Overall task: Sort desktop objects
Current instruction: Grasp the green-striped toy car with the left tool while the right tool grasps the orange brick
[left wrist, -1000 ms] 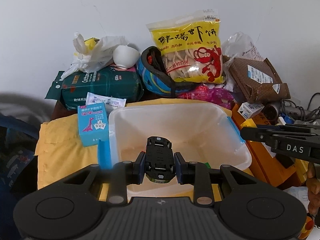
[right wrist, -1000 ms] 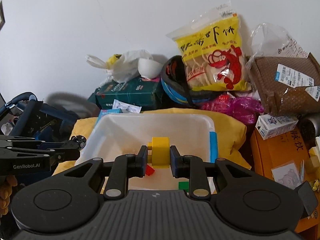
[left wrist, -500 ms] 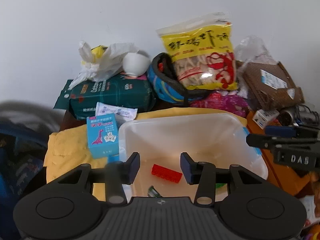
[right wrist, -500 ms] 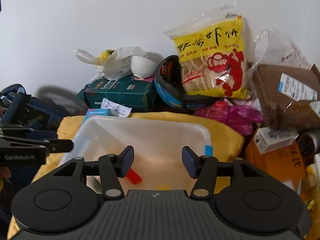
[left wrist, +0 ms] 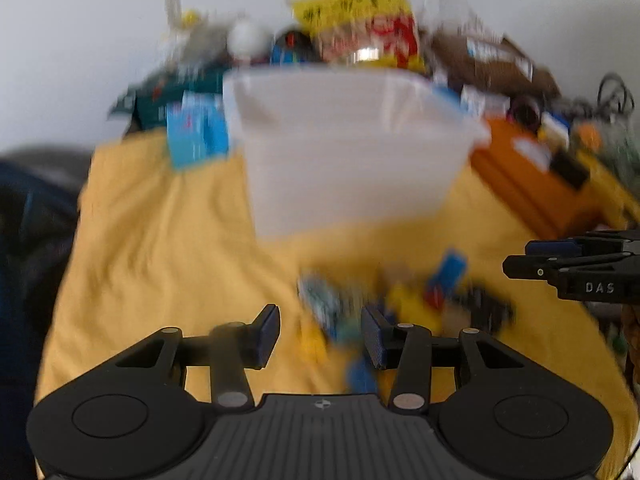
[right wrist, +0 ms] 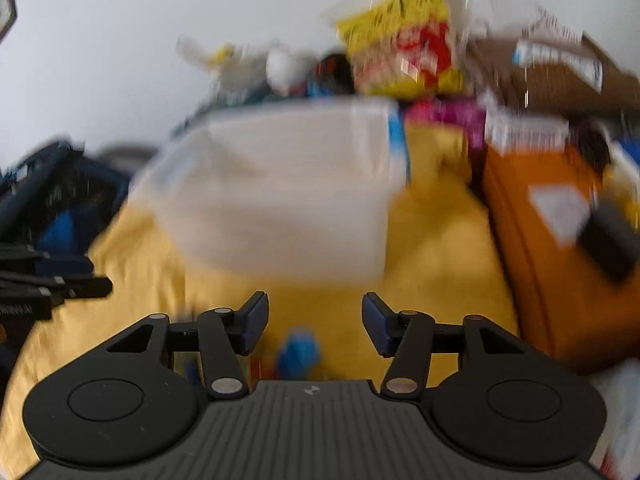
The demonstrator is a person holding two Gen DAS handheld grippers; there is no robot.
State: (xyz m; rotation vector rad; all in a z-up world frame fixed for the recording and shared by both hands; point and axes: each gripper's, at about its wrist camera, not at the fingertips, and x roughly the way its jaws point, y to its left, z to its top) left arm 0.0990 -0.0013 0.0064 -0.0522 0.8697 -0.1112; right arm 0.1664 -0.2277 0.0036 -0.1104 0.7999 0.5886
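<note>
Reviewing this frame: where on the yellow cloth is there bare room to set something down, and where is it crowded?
Bare yellow cloth lies left of the white bin, below the blue box. A narrower strip runs between the bin and the orange box. It is crowded ahead of the left gripper, where blurred small toys are piled.

Home: snack bag (left wrist: 362,20), yellow cloth (left wrist: 160,248)

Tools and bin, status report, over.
Left tool open, empty. Right tool open, empty. Both short of the bin, above blurred small toys on the yellow cloth. Nothing blocks the bin.
</note>
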